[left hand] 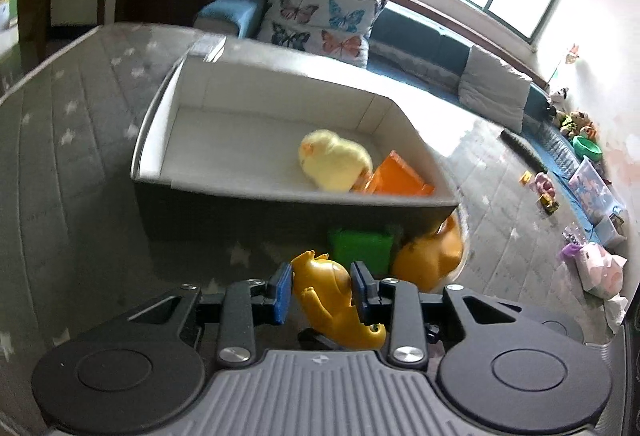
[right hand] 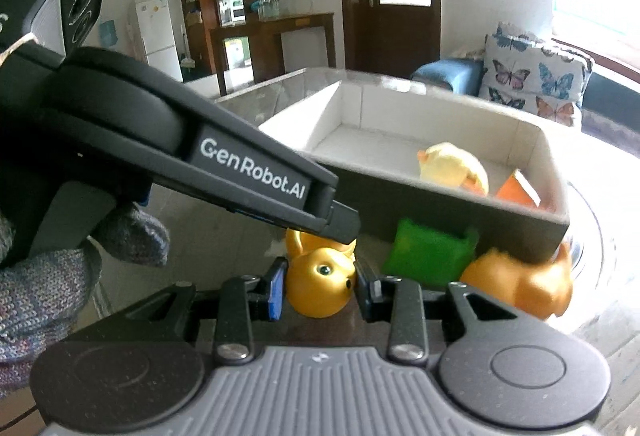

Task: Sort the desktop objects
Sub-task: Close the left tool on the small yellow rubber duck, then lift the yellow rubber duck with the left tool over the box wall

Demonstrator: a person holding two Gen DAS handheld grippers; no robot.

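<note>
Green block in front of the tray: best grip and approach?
Take the green block by its flat left and right faces, probably from above. The tray wall stands close behind; the orange toy crowds its right side, so grip high.

Orange toy (left hand: 430, 256) half hidden behind box (left hand: 280, 192) corner, blurred, kind can't tell; green block (left hand: 362, 248) top under box wall; orange piece (left hand: 400, 178) partly behind yellow chick (left hand: 334, 164); left gripper body (right hand: 180, 140) covers golden toy's (right hand: 320, 288) top in right view
</note>
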